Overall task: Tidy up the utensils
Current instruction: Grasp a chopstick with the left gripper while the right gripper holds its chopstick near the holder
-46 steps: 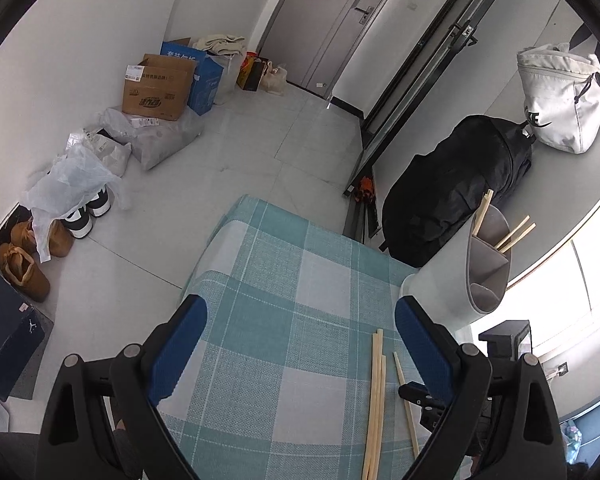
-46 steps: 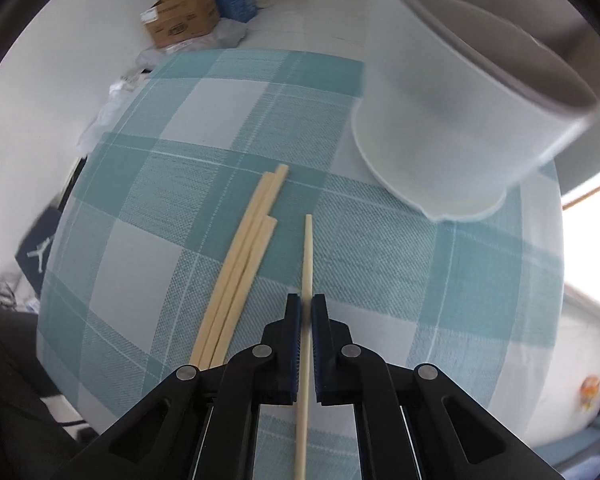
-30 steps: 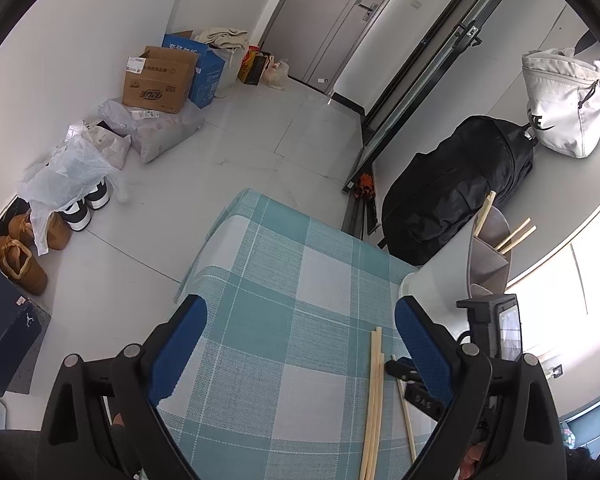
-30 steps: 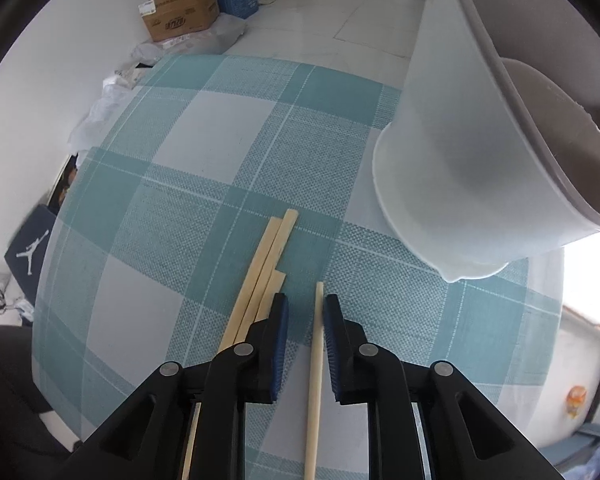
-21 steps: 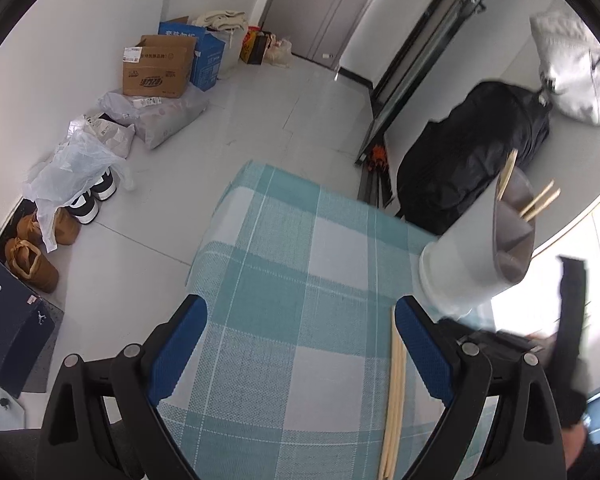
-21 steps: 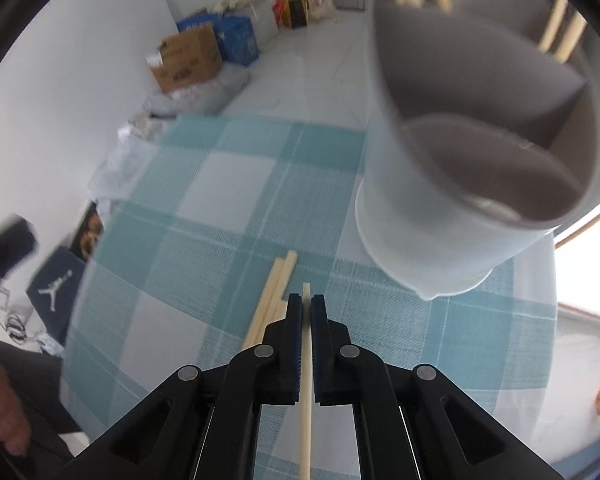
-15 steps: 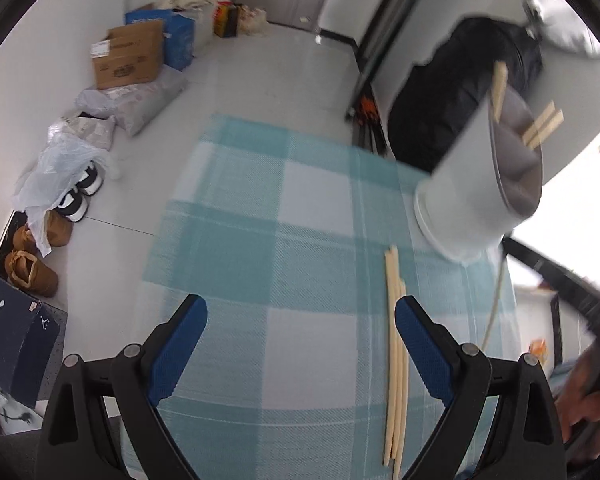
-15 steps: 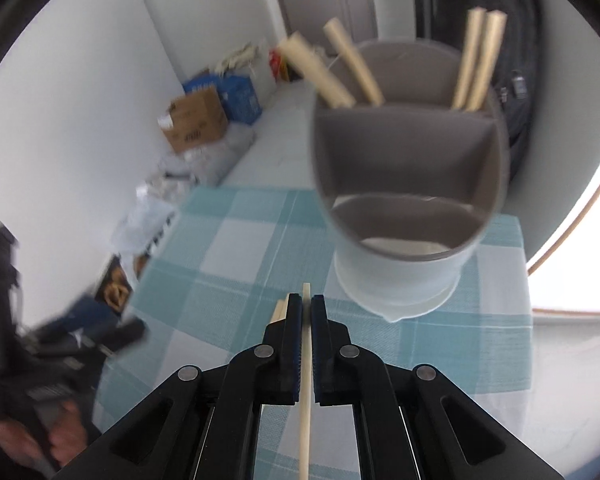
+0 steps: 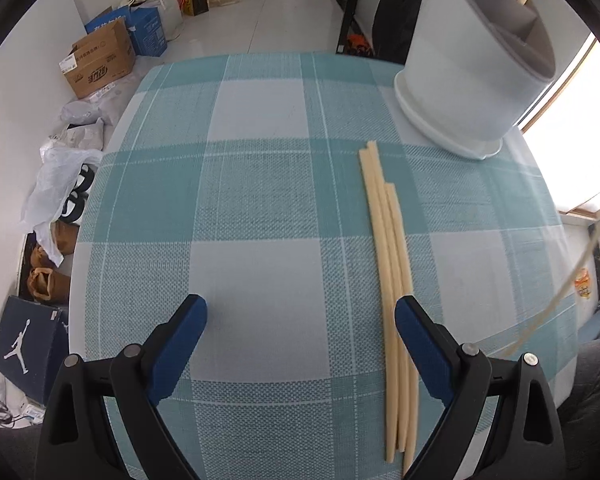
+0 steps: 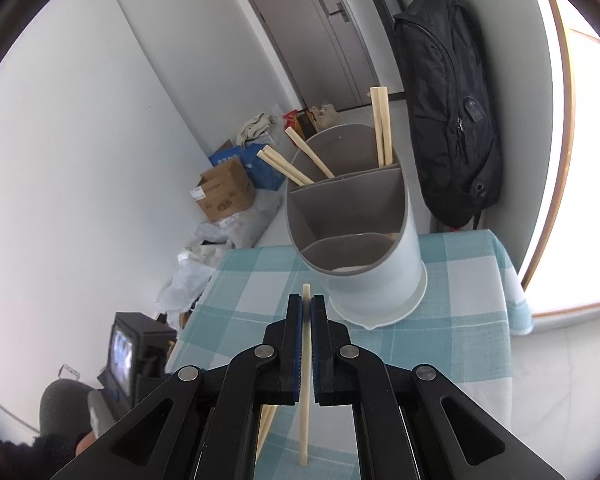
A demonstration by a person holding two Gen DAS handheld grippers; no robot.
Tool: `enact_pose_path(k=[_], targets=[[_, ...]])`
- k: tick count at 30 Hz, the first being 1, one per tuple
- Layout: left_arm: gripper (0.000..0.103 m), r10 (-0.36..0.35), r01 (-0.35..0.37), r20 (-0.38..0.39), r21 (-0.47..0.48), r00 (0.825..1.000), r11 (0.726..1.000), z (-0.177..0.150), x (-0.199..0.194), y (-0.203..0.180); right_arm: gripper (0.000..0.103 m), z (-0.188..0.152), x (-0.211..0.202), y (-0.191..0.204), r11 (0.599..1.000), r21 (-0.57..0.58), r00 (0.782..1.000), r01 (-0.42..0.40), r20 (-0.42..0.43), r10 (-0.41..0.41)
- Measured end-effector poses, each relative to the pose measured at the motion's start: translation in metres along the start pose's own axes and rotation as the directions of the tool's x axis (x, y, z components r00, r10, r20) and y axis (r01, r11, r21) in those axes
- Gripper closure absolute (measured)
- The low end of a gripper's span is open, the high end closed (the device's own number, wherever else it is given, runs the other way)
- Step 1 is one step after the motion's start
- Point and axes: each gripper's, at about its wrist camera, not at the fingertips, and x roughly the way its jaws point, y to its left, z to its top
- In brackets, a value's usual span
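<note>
At lower centre of the right wrist view, the right gripper (image 10: 307, 308) has its fingers pinching one pale wooden chopstick (image 10: 305, 392), lifted before the grey divided utensil holder (image 10: 374, 256). Next it needs lowering into a compartment. Left gripper (image 9: 300, 328) fingers are spread above three loose wooden chopsticks (image 9: 388, 264) on the checked counter (image 9: 260, 208).

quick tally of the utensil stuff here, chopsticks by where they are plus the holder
chopsticks in the holder: 5
chopsticks lying on the tablecloth: 3
chopstick in the jaws of the right gripper: 1
holder: 1
total: 10 (9 chopsticks, 1 holder)
</note>
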Motion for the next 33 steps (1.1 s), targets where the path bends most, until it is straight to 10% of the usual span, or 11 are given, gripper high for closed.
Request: enact_pose_path(k=[16, 27, 33], targets=[[0.009, 0.115, -0.115, -0.012, 0.015, 0.993, 0.993, 0.013, 0.006, -0.012, 0.100, -0.004, -0.027, -0.021, 0.999, 0.028, 0.999, -0.020, 0.044, 0.018], [0.009, 0.179, -0.184, 0.047, 0.196, 0.983, 0.963, 0.048, 0.019, -0.033, 0.100, 0.000, -0.031, -0.032, 0.997, 0.069, 0.998, -0.033, 0.048, 0.030], [0.040, 0.112, -0.121, 0.047, 0.287, 0.993, 0.950, 0.063, 0.021, -0.038, 0.100, 0.001, -0.028, -0.038, 0.996, 0.089, 0.999, -0.030, 0.040, 0.027]])
